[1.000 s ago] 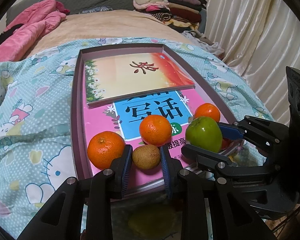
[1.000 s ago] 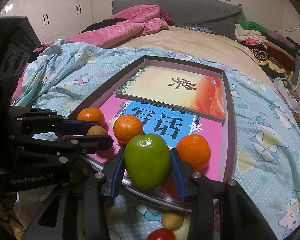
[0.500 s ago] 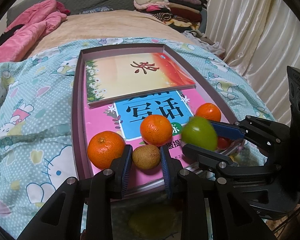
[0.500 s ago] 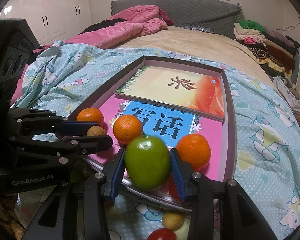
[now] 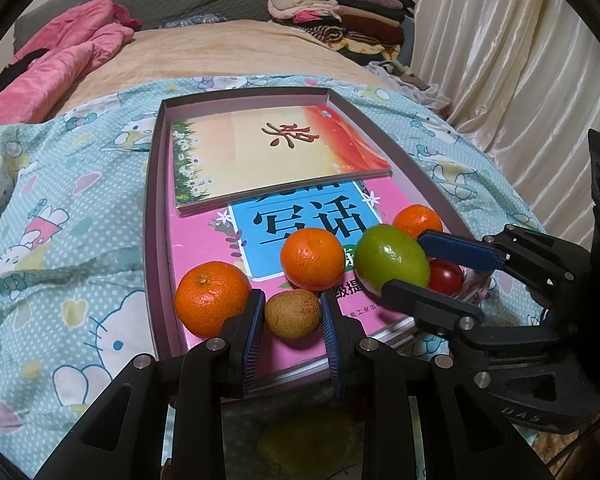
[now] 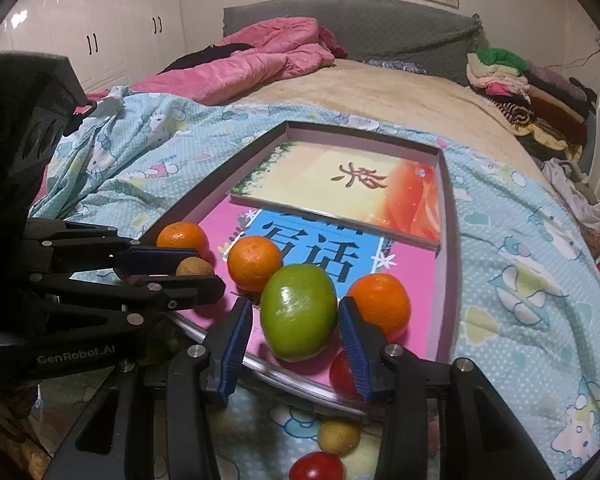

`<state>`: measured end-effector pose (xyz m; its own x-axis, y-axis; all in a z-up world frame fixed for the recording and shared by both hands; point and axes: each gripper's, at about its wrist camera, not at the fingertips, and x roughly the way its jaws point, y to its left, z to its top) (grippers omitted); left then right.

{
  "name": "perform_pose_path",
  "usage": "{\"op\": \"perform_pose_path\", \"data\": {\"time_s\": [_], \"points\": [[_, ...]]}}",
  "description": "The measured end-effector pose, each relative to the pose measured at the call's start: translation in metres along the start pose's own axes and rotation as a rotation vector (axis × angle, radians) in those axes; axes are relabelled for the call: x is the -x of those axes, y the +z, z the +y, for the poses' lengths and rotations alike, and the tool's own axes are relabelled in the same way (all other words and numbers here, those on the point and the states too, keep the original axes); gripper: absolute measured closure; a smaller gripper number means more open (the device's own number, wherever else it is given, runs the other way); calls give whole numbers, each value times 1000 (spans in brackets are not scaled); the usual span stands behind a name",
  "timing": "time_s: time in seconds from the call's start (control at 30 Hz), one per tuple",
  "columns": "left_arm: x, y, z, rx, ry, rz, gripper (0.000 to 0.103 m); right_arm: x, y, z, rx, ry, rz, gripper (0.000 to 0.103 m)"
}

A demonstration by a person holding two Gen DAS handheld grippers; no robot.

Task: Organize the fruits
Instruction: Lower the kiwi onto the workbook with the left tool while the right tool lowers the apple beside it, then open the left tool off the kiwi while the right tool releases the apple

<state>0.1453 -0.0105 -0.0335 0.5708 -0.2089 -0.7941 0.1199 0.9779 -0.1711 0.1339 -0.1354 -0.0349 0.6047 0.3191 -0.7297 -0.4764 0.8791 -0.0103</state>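
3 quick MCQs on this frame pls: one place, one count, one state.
1. Where does the small brown fruit sit?
A. on the bedspread outside the tray
B. between the left gripper fingers, on the pink book
C. on the folded clothes

2. How many oranges are in the tray?
A. one
B. three
C. five

3. What is the green apple doing?
A. sitting between the right gripper fingers
B. lying alone at the tray's far end
C. lying under the top book

Key: 1 B, blue pads flank it over the pink cover; 2 B, three show in both views; 3 A, the pads sit either side of it.
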Motion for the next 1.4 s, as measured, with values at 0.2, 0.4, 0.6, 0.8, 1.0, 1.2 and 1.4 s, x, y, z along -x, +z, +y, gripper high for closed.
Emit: {"op": "perform_pose_path", "data": {"time_s": [0.2,0.4,0.6,0.8,1.0,1.2,1.4], "points": [[0,0,-1,-4,5,12,74,3,-1,-3,-8,-1,-7,58],[0,1,1,10,2,10,74,4,0,-5,-20,4,-15,56],[1,1,1,13,3,9,73,7,0,-6,-37,12,-30,52],[1,1,1,13,4,8,72,8,0,-6,-48,15,-34,52],[3,1,1,18,0,2,68,9,0,-6,-45,13,-39,49],[11,1,2,22,-6,-12,62,13,0,-5,-47,19,-59,45],[19,2,4,31,-13,-32,49,19,2,-5,-48,21,-88,42]]}}
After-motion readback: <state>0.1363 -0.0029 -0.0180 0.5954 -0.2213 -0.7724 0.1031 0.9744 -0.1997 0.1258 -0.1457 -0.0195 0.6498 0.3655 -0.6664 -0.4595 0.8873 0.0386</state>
